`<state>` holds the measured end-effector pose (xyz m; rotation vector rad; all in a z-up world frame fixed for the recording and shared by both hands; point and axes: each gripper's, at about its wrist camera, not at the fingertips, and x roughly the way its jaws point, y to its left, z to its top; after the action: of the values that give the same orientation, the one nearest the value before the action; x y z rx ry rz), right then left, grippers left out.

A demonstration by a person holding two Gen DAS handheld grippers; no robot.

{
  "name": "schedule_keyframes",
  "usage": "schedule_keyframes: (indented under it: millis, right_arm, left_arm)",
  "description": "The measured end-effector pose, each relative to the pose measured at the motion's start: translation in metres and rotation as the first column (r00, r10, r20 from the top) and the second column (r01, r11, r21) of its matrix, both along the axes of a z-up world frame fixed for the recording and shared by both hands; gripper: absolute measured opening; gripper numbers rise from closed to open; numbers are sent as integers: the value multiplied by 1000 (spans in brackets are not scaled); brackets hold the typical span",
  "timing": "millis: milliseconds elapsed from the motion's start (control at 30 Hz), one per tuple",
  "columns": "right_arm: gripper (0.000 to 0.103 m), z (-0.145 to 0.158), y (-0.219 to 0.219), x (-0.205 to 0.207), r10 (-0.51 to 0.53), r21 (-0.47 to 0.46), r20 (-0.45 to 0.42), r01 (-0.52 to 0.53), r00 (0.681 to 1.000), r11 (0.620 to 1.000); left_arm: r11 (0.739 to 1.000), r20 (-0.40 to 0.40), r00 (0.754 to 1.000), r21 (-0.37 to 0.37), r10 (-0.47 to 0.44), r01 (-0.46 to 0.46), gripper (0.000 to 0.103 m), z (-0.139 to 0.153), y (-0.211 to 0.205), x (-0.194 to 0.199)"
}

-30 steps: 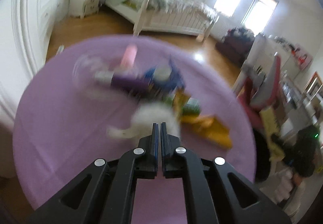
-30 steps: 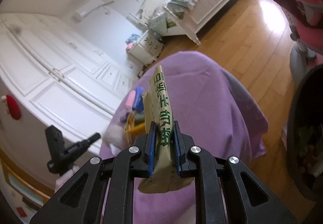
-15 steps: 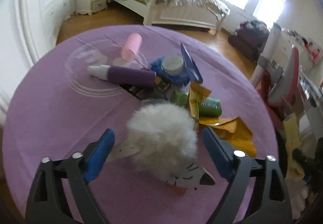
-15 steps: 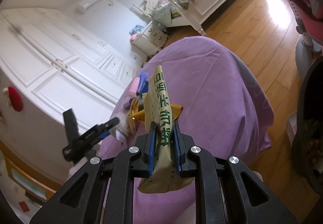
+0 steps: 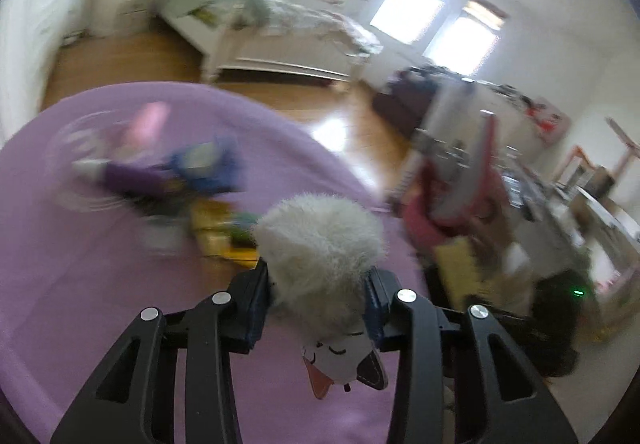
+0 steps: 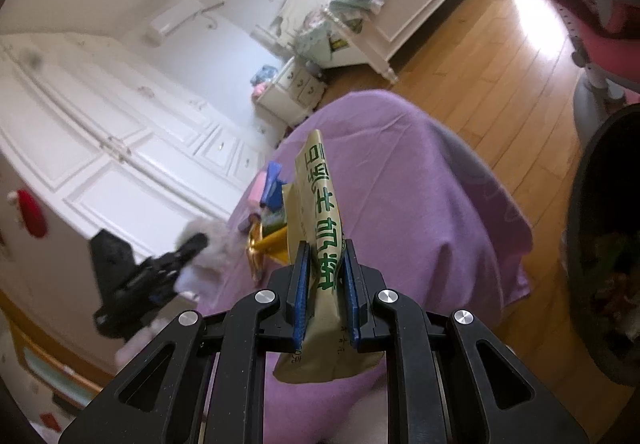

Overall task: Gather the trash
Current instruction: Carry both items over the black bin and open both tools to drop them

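Found the left tool (image 5: 316,274) pinched on a fluffy white toy (image 5: 320,244), pads sunk into the fur on both sides, a cartoon-face tag dangling below. Had been together and empty a second before, above the litter; then spread wide around the toy; then just been closing onto it. Showed the toy low over the purple-clothed bench (image 5: 80,284), toward its right side. Could not tell through the blur whether lifted clear of the cloth.

Left behind on the bench, up and to the left of the toy: a smeared heap of litter (image 5: 180,183), with a purple tube, something blue, a pink roll and yellow wrappers among it.

Kept the right tool (image 6: 325,248) clamped on a tan packet (image 6: 320,203) with green print, upright between the blue pads, exactly as a second earlier. Held it above the near edge of the bench, with a dark bin (image 6: 600,244) at the right edge of that view, apart from the packet and already holding some rubbish.

Judged both tools now loaded, so a carry to the bin looked due next. Judged the job well short of done, with the heap untouched. Judged the soft toy an odd pick for trash, though an easy one to hold.
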<state>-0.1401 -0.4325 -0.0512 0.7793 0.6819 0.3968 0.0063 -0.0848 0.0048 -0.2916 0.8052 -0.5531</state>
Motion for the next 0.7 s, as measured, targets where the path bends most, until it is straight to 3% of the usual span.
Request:
schedule_keyframes:
  millis: [133,233,533,700]
  right_arm:
    - [17,-1,-29,-18,-82,-8,0,82,997,997]
    - [17,-6,-55,-36,-158,-13,-14,158,987,987]
    - [17,-34,-127,-89,-374,-72,-67,370,925,926]
    - [17,-67,-159,-102,-457,-85,-128,449,880,890]
  left_arm:
    - [986,-14,987,-57,-157,156,39,0,-64,-5]
    - [964,-34,965,-73,-260,257,39,-12,-112,-7]
    - [858,-113,851,-75,-513,508,39,-52,-235,-12]
    - [820,-180,803,-43,-568,571,39,-72,-277,-5]
